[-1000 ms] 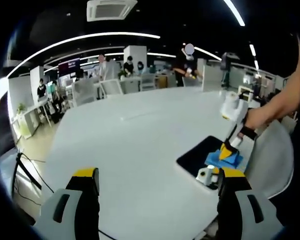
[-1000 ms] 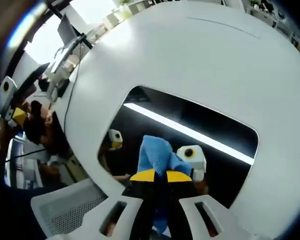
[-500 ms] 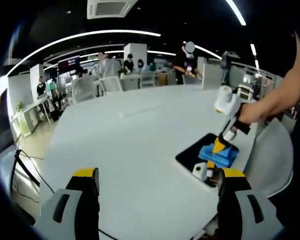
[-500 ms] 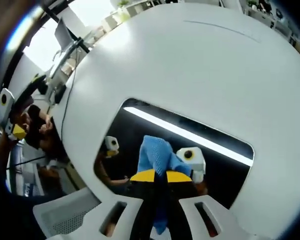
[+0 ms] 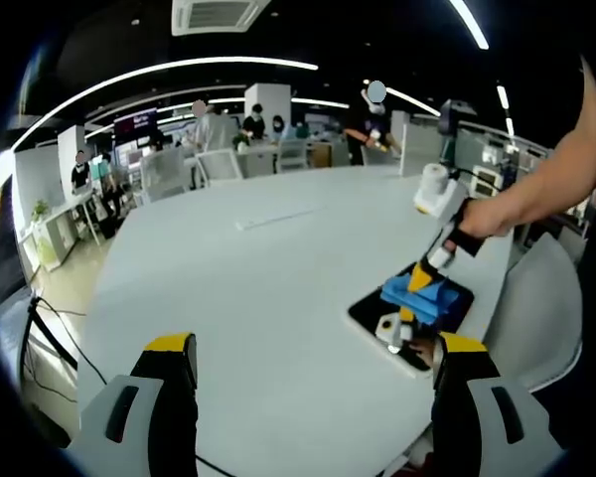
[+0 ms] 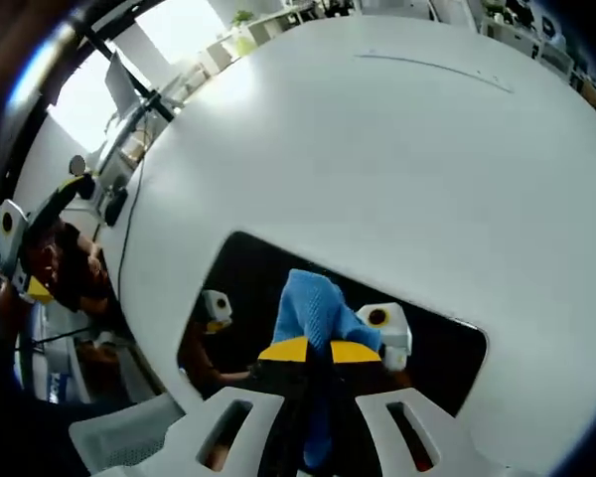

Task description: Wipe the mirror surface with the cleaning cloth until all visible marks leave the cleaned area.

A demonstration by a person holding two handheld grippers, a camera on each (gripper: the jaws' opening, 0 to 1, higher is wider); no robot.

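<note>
A dark rectangular mirror (image 5: 377, 316) (image 6: 248, 273) lies flat near the edge of the white table (image 5: 258, 288) (image 6: 377, 159). In the right gripper view, my right gripper (image 6: 317, 350) is shut on a blue cleaning cloth (image 6: 313, 308), which it presses onto the mirror. The left gripper view shows that gripper (image 5: 429, 266) held in a person's hand, with the blue cloth (image 5: 420, 295) bunched under it on the glass. My left gripper (image 5: 313, 360) stands open above the near part of the table, left of the mirror, with nothing between its fingers.
A white office chair (image 5: 541, 308) stands beside the table by the mirror. Behind the table are desks, chairs and several people (image 5: 204, 129). Cables (image 5: 50, 328) run along the floor at the left. The mirror reflects a white gripper part (image 6: 387, 328).
The right gripper has slid the cloth across the mirror, toward its far left part as the left gripper view shows it. The ceiling-light streak has left the mirror's reflection. My left gripper has stayed put.
</note>
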